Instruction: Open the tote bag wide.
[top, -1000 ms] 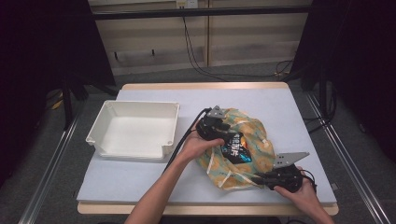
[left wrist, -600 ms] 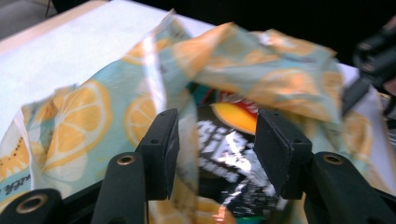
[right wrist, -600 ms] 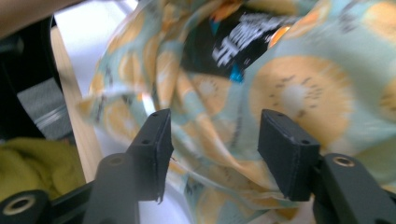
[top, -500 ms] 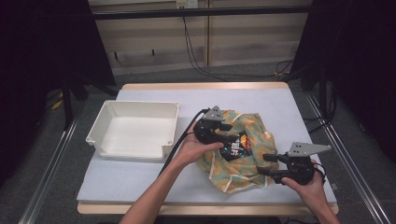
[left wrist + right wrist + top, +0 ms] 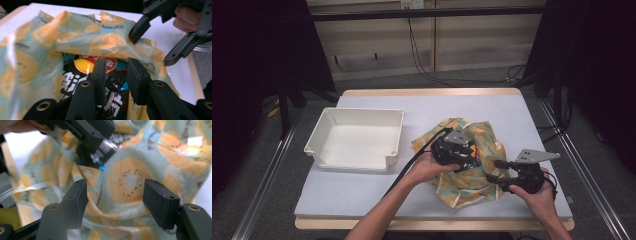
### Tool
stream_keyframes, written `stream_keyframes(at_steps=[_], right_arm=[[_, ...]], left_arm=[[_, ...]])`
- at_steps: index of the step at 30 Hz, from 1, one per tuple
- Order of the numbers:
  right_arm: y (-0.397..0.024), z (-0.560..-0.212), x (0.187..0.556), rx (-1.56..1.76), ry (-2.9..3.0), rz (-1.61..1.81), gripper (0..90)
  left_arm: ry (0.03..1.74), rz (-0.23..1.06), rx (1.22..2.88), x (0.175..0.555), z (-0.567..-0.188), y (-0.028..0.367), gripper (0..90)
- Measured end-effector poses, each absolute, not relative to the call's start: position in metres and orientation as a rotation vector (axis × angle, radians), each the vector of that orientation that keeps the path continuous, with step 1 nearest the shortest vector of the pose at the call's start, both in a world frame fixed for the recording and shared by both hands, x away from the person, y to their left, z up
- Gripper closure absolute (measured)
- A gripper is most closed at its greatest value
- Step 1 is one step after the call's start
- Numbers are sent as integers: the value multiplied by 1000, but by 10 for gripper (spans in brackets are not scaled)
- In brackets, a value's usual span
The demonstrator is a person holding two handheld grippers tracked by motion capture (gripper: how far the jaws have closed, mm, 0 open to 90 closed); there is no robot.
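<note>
Lettering in white Chinese characters runs down a black snack bag (image 5: 110,82) with a red-and-yellow logo, lying inside the fruit-print bag (image 5: 482,150) just right of the white tray (image 5: 357,137). The left gripper (image 5: 116,75) has just been narrowing its jaws astride that snack bag; whether they pinch it I cannot tell. The right gripper (image 5: 115,195), jaws just widened, stands apart over the printed film.

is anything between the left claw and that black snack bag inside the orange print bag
Nothing visible. The left claw sits right over the black snack bag through the opening of the orange print bag, whose edge lies folded back above it. Whether the pads touch the snack bag is unclear.
</note>
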State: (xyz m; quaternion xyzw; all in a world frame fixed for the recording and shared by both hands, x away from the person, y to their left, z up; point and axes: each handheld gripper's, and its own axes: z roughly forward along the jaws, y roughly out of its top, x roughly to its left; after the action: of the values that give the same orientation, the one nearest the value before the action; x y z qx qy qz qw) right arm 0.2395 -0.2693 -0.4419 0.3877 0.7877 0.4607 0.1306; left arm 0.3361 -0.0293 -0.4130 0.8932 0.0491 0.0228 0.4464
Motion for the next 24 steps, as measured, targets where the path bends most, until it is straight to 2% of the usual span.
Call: stream_keyframes(at_steps=[3,6,10,12,15,24], right_arm=[[-268,-452,246,1155,2314,1315,355],[-265,-459,248,1168,2326,1297,445],[-262,-463,248,1170,2348,1259,653],[-264,-462,248,1167,2348,1269,802],[-270,-458,244,1172,2335,1328,893],[-292,-463,222,1286,2365,1226,900]], left_arm=[[115,60,2228,335,-417,-35,650],[112,69,2243,334,-422,-40,627],[133,65,2239,336,-429,-42,596],[151,67,2228,337,-432,-41,579],[159,67,2230,339,-432,-39,557],[184,77,2226,340,-434,-34,520]])
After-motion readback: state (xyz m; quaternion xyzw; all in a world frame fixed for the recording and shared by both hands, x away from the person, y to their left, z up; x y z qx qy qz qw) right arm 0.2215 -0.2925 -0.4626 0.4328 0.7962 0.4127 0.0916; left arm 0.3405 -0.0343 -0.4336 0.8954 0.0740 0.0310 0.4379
